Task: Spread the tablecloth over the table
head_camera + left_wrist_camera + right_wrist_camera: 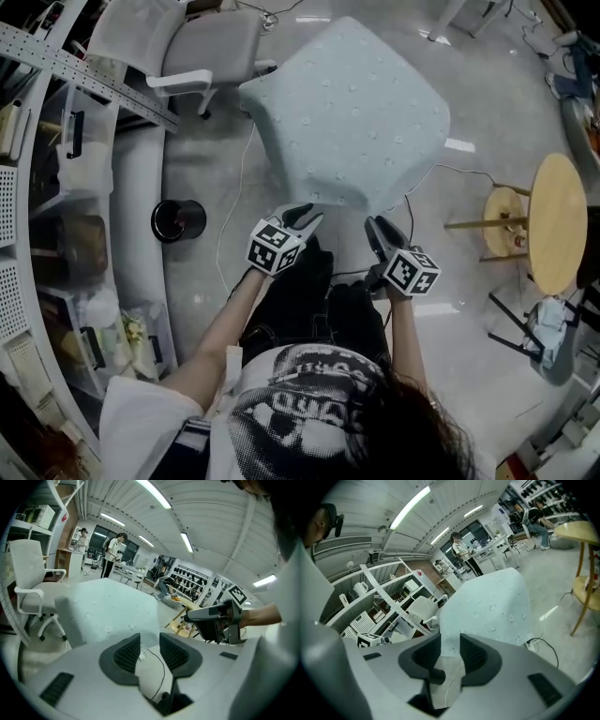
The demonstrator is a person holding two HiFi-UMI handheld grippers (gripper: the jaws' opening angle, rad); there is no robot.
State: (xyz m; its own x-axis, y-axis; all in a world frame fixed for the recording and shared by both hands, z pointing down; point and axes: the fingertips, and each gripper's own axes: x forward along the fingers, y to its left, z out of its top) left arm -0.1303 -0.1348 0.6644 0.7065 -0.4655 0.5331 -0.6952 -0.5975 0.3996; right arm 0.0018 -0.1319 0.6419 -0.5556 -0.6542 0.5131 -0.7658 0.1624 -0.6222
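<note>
A pale blue-green tablecloth [352, 112] with small raised dots is draped over the table in front of me, its sides hanging down. Its near edge hangs just ahead of both grippers. My left gripper [307, 217] sits at the near left part of that edge. In the left gripper view the cloth [112, 611] comes down to the narrow gap of the left gripper [150, 651]. My right gripper [378, 228] sits at the near right. In the right gripper view a strip of cloth [497, 606] drops between the nearly closed jaws of the right gripper [450, 656].
A white office chair [202, 47] stands beyond the table at the left. A black bin [178, 220] sits on the floor at my left, beside shelving [56, 187]. A round wooden stool [555, 220] stands at the right. Cables [234, 187] trail across the floor.
</note>
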